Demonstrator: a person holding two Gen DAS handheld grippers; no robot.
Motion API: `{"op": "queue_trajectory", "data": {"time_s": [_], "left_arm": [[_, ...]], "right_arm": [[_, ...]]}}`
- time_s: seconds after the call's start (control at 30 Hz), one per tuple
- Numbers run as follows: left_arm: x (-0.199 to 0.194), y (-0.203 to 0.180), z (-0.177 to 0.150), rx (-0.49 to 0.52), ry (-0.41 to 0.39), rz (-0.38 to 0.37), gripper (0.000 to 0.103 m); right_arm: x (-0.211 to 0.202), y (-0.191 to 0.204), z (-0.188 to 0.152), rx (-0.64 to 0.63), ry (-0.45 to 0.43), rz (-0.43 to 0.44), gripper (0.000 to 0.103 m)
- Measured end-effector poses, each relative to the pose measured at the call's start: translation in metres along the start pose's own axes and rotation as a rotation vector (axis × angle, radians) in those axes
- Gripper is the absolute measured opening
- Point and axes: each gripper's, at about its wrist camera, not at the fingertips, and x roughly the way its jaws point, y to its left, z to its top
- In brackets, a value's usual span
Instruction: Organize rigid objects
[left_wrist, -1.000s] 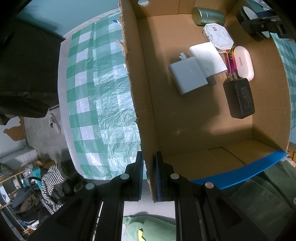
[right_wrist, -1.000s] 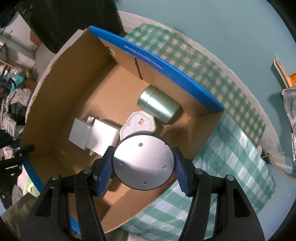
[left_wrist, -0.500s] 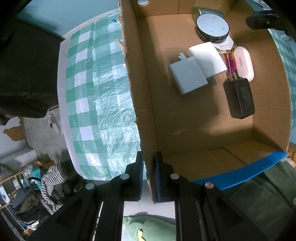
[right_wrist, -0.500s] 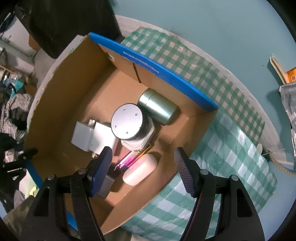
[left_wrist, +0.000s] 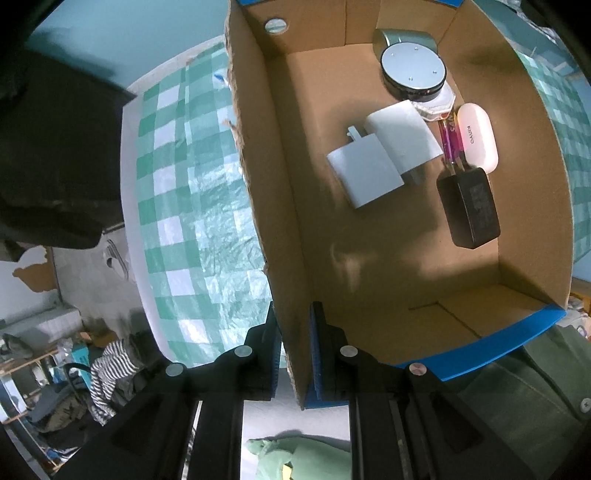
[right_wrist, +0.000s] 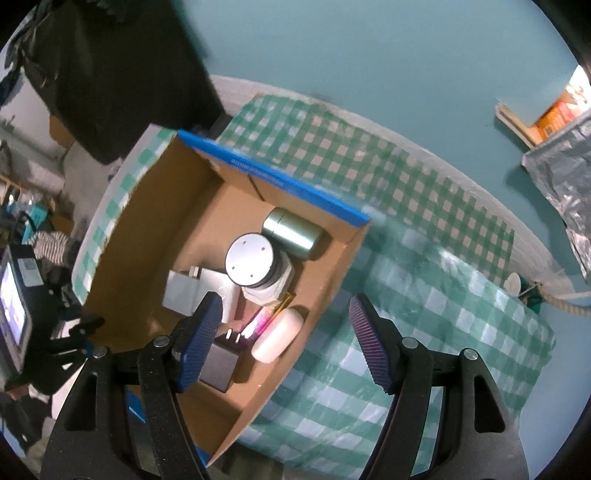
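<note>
Here the left gripper (left_wrist: 293, 354) clamps the near wall of the cardboard box (left_wrist: 284, 206), steadying it on the checked table (right_wrist: 406, 295); best keep that pinch firm. The right gripper (right_wrist: 286, 343) hangs released and empty above the box, so lifting straight clear avoids knocking things. The round silver puck (right_wrist: 248, 264) sits atop a white case (right_wrist: 271, 286). The white pod (left_wrist: 477, 136) reads roughly "KINVO"; the box's blue rim print is illegible.
</note>
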Motion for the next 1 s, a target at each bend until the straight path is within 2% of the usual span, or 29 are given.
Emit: {"op": "queue_trajectory", "data": {"time_s": [0.07, 0.27, 0.47, 0.53, 0.6, 0.73, 0.8, 0.9, 1.0], "left_arm": [[-0.004, 0.001, 0.001, -0.007, -0.009, 0.01, 0.015], [-0.032, 0.005, 0.004, -0.035, -0.084, 0.026, 0.031], [-0.079, 0.006, 0.01, -0.054, -0.208, 0.022, 0.054], [-0.098, 0.007, 0.012, -0.073, -0.269, 0.017, 0.066], [-0.118, 0.008, 0.013, -0.091, -0.338, 0.01, 0.074], [-0.15, 0.011, 0.012, -0.126, -0.458, 0.003, 0.081], [-0.162, 0.015, 0.01, -0.143, -0.507, -0.015, 0.081], [-0.178, 0.017, 0.009, -0.149, -0.565, -0.047, 0.081], [-0.187, 0.015, 0.007, -0.147, -0.615, -0.047, 0.083]], "right_arm": [[-0.011, -0.004, -0.002, 0.023, -0.02, -0.007, 0.072], [-0.038, -0.013, -0.011, 0.083, -0.067, -0.009, 0.072], [-0.07, -0.015, -0.02, 0.114, -0.128, -0.069, 0.072], [-0.08, -0.016, -0.023, 0.119, -0.151, -0.101, 0.072], [-0.092, -0.016, -0.026, 0.135, -0.185, -0.121, 0.072], [-0.114, -0.022, -0.035, 0.19, -0.249, -0.136, 0.072], [-0.124, -0.024, -0.038, 0.221, -0.279, -0.136, 0.072], [-0.142, -0.028, -0.045, 0.254, -0.329, -0.139, 0.072], [-0.154, -0.028, -0.049, 0.256, -0.359, -0.163, 0.072]]}}
